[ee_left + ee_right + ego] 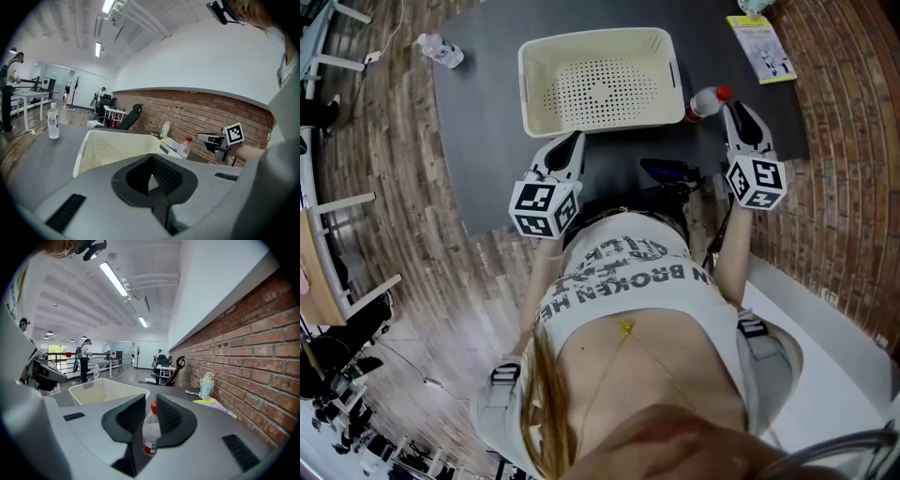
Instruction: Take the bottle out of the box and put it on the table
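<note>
A small clear bottle with a red cap stands on the dark table, just outside the right wall of the cream perforated box. The box looks empty. My right gripper reaches the bottle from the near side. In the right gripper view the bottle stands upright between the jaws of the right gripper, whose pads lie against its sides. My left gripper hangs at the box's near wall, shut and holding nothing. From the left gripper view I see the box ahead and the bottle beyond it.
A second water bottle lies at the table's far left. A yellow-green booklet and a small figure-shaped container sit at the far right by the brick wall. A black device lies at the table's near edge.
</note>
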### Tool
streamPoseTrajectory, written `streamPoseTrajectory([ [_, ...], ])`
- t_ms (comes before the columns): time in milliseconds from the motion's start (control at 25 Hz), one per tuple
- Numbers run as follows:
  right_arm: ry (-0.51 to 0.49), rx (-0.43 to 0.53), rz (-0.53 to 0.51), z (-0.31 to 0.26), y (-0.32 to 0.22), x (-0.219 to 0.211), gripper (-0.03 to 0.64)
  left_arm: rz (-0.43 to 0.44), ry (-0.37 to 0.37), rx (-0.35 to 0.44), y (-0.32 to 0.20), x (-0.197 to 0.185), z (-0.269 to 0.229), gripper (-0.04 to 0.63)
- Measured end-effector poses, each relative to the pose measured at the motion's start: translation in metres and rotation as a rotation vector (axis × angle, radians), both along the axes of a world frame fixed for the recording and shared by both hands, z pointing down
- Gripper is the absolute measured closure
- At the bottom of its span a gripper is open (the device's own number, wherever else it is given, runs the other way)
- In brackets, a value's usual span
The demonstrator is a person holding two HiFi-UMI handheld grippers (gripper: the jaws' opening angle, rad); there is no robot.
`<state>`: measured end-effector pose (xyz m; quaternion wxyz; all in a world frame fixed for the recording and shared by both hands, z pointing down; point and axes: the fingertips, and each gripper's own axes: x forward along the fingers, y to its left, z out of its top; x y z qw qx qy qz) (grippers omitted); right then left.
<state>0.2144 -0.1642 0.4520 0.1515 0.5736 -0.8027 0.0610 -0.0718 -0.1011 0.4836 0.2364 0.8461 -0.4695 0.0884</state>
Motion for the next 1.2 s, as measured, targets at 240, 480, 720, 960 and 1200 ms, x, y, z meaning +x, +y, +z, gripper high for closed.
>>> streamPoseTrajectory([
  [240,0.028,-0.04,-0.203,0.011,0.007,-0.036,0.607,0.025,-0.015,-0.012,0.0,0.001,0.005,0.595],
  [480,-0.017,-0.055,-0.449,0.022,0.021,-0.101,0.607,0.031,-0.045,0.0,0.0,0.005,0.006,0.595],
  [720,-0.18,0.002,-0.635,0.002,0.034,-0.172,0.607,0.069,-0.028,0.058,-0.003,0.022,-0.01,0.595],
  [960,-0.283,0.129,-0.711,-0.045,0.047,-0.218,0.607,0.075,-0.026,0.164,-0.008,0.028,-0.046,0.595],
  [1200,-0.286,0.291,-0.646,-0.099,0.055,-0.231,0.607,0.057,-0.033,0.305,-0.005,0.024,-0.095,0.595],
])
